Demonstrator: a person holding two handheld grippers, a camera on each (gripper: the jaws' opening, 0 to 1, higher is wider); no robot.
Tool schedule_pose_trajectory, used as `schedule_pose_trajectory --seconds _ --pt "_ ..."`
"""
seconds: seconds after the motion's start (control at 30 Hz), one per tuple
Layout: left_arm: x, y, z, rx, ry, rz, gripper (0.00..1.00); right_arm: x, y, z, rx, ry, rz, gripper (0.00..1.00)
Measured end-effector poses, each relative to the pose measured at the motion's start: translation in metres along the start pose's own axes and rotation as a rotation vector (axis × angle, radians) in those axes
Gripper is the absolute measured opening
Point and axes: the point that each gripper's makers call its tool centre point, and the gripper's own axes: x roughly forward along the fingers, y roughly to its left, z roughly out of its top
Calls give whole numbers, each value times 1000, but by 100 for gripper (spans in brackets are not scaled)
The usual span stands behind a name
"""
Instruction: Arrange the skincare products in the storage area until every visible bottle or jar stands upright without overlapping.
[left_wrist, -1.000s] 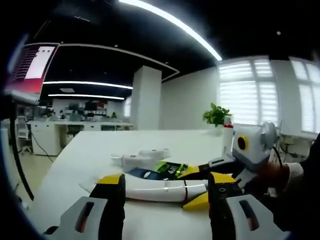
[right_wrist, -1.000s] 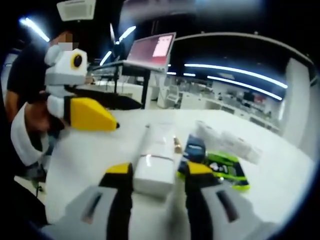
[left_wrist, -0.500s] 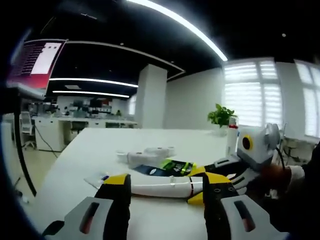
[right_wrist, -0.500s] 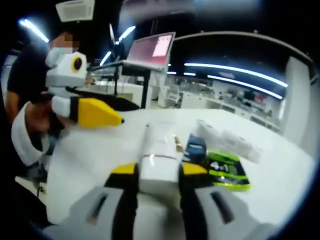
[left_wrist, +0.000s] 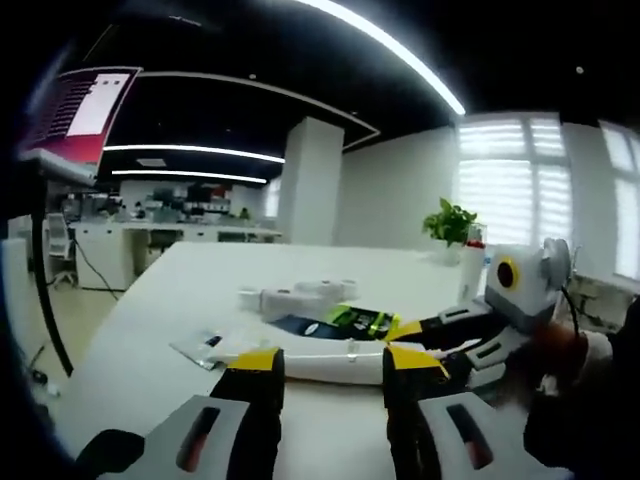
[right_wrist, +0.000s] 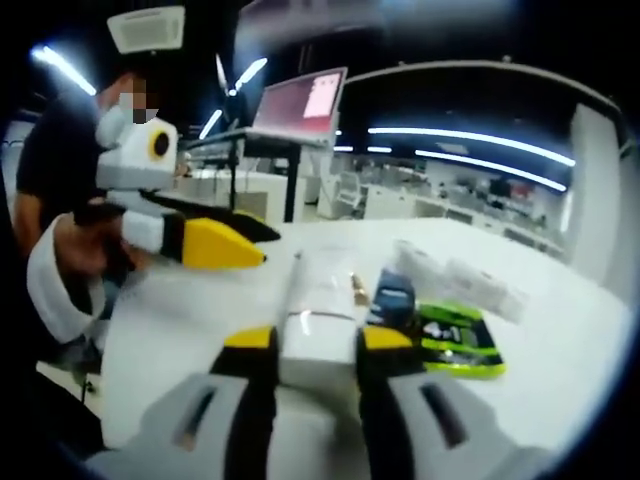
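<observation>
Here on a smooth white table (right_wrist: 560, 350), the right tongs (right_wrist: 310, 345) clamp the cap end of a long white tube (right_wrist: 318, 310) lying flat, its glossy tapered body stretching away from the yellow-tipped jaws. Just beside the tube, a dark blue packet (right_wrist: 392, 297) and a bright green sachet (right_wrist: 455, 340) lie flat, with two pale, blocky white containers (right_wrist: 470, 285) just beyond the tube's neighbours; what they hold cannot be told. In the left gripper view the left tongs (left_wrist: 332, 362) hover near the tube (left_wrist: 330, 360) with jaws parted and nothing between them, while the right tongs (left_wrist: 420, 335) reach in from the side at the tube's end. The left tongs (right_wrist: 235, 245), yellow wedge-shaped tips held in a person's hand (right_wrist: 85, 245), appear near the tube's far end.
</observation>
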Motion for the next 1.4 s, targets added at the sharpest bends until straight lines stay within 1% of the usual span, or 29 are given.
schedule_pose_trajectory --seconds 0.23,0.3,0.47,0.53,0.6,0.63,0.67,0.77,0.83,0.87,0.93,1.07,1.17,1.3,1.4 --pt "1 -2 -5 -19 20 -7 39 -1 2 -2 -7 13 -10 30" --pt "0 -1 -6 -38 21 -11 39 0 2 -3 -6 19 -12 30" --pt "-2 1 -11 -123 42 -13 40 1 3 -4 3 29 -15 30" --pt "-1 -3 -13 -165 52 -41 40 0 4 -4 2 29 -15 30" --pt "0 -5 -17 -185 66 -52 40 0 4 -4 -11 26 -16 30" --pt "1 -7 -19 -195 76 -61 40 0 4 -3 -16 24 -14 30" --pt "1 -12 -22 -226 95 -80 40 -1 5 -3 -17 23 -13 30" --pt "2 -16 -19 -252 84 -100 40 -1 5 -3 -26 18 -10 29" --pt "2 -19 -20 -278 93 -115 40 -2 5 -2 -41 13 -14 29" --pt "3 -20 -23 -279 105 -117 40 -4 4 -2 -56 9 -21 29" --pt "4 -22 -24 -259 116 -115 42 -3 1 0 -58 5 -30 29" --pt "4 -25 -23 -259 114 -132 44 -8 -3 7 -69 -33 -54 29" --pt "4 -25 -23 -248 115 -130 44 -8 -3 8 -90 -36 -64 29" --pt "2 -26 -19 -234 101 -139 45 -8 -4 10 -92 -44 -65 29" --pt "-1 -23 -13 -218 78 -136 45 -10 -3 12 -126 -40 -78 29"
